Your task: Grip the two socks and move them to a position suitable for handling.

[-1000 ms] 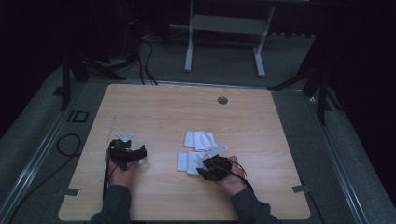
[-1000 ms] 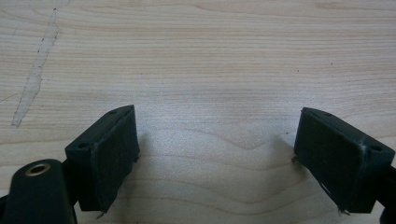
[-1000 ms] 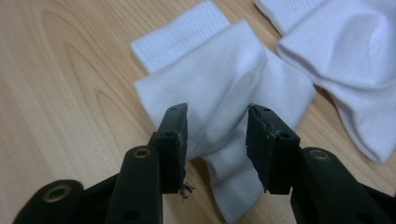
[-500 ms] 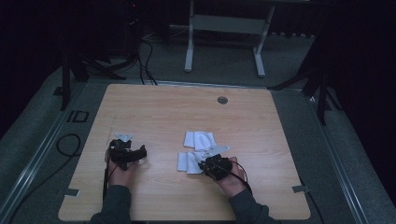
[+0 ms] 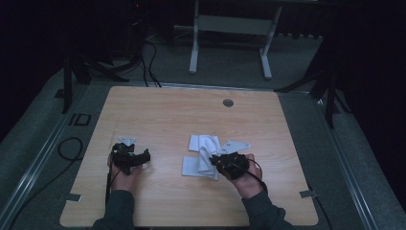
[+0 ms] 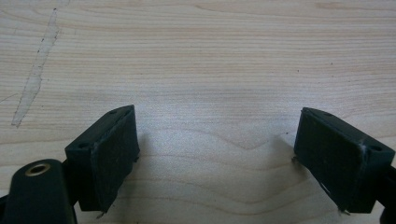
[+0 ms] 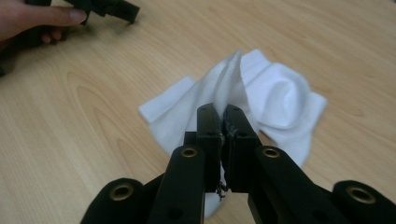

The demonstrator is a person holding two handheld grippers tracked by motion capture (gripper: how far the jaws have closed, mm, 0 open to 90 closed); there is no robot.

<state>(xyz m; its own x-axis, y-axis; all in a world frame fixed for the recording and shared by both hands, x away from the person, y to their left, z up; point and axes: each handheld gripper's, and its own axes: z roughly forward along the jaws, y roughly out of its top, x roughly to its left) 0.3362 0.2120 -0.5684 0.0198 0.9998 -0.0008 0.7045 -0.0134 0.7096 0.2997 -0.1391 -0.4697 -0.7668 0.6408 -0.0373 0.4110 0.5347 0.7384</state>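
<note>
White sock (image 7: 275, 100) pinched by its edge in right gripper (image 7: 223, 116) jaws, lifted off wooden desk (image 5: 158, 115), left gripper (image 6: 215, 154) jaws wide apart, holding nothing

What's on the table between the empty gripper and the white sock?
Nothing: in the high view, bare wooden table lies between the open left gripper and the white sock pinched by the right gripper.

1. A light wooden tabletop (image 5: 158, 115) with rounded corners is seen.
2. A round grommet (image 5: 228, 102) is set near its far edge.
3. White socks (image 5: 201, 154) are lain on it, one edge being lifted.
4. A pale streak (image 6: 35, 77) is marked in the wood.
</note>
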